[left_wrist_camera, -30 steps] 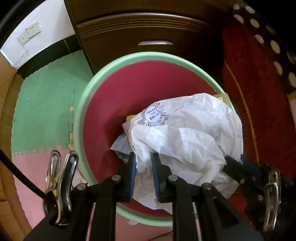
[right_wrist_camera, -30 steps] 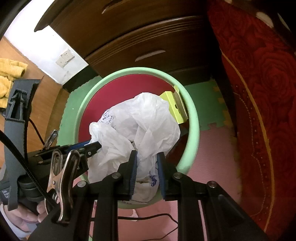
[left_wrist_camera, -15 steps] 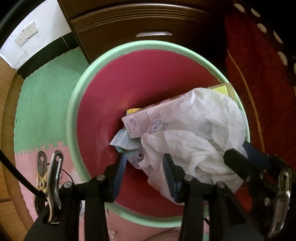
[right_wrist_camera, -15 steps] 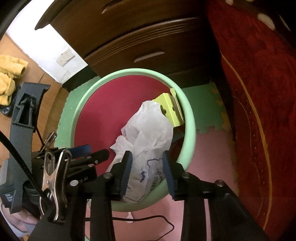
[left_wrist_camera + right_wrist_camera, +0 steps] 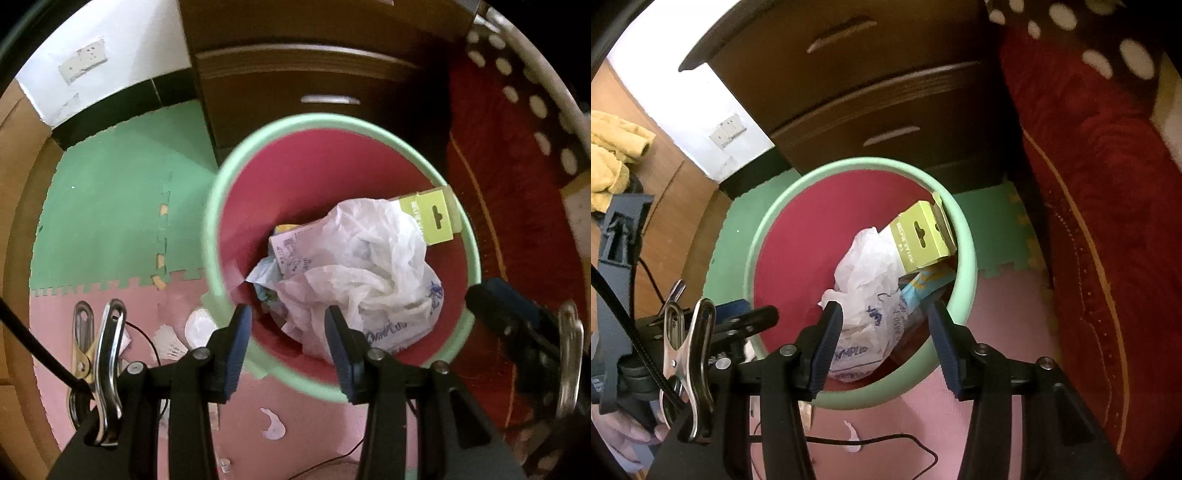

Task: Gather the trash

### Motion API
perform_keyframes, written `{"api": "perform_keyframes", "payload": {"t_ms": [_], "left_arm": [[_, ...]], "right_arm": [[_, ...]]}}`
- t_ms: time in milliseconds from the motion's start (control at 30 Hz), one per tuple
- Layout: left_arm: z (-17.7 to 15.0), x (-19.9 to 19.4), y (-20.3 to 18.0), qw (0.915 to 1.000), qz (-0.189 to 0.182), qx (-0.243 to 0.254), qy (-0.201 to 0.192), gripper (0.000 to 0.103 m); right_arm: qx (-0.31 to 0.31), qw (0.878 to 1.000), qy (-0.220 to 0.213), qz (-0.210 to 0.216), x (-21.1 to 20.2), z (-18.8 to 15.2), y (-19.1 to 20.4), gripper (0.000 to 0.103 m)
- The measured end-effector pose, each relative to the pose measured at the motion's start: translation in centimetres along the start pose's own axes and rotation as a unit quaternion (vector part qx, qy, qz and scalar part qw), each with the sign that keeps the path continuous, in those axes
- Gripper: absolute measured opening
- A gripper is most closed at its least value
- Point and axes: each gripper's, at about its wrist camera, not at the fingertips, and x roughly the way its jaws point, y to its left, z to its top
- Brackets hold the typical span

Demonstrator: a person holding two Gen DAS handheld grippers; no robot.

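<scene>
Directly below both tongs: sitting on the foam floor mat (image 5: 110,221), pink and green tiles interlocking. Standing beyond, past the far rim, a dark wooden drawer cabinet (image 5: 886,110); hanging to the right of the right tongs, a red patterned bedcover (image 5: 1108,221).

Resting under the tips, a round bin (image 5: 221,206) with pale green rim and red inside. Lying inside it, beneath and just ahead of the left tongs (image 5: 288,347), a crumpled white plastic bag (image 5: 369,266), blue print showing on its near side. Leaning against the bin's right wall past the bag, a yellow-green cardboard package (image 5: 432,218) with a hanger slot; peeking out at the bag's left edge, a printed paper packet (image 5: 291,247).

Spreading apart just now, the right tongs (image 5: 886,343), jaws opening wide, pinching nothing, bag sitting loose below. Likewise standing spread, the left tongs, pads touching nothing.

Lying on the pink mat close to the left tongs, small white scraps (image 5: 273,428), beside a thin black cable (image 5: 886,439).
</scene>
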Motion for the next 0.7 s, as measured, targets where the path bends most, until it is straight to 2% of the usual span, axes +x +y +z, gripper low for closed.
{"api": "perform_keyframes", "payload": {"t_ms": [267,500,700], "left_arm": [[-4.0,-3.6,4.1,0.9988,0.001,-0.033,-0.037,0.043],[-9.7,-6.0,8.7,0.9966,0.023,-0.059,-0.052,0.043],[-15.6,-6.1,12.7,0.9941,0.035,-0.089,-0.053,0.043]], "right_arm": [[0.005,0.999,-0.04,-0.008,-3.1,-2.5,1.6,0.05],[0.002,0.999,-0.051,-0.011,-4.7,-7.5,4.1,0.05],[-0.011,0.999,-0.049,-0.016,-4.8,-12.4,5.8,0.05]]}}
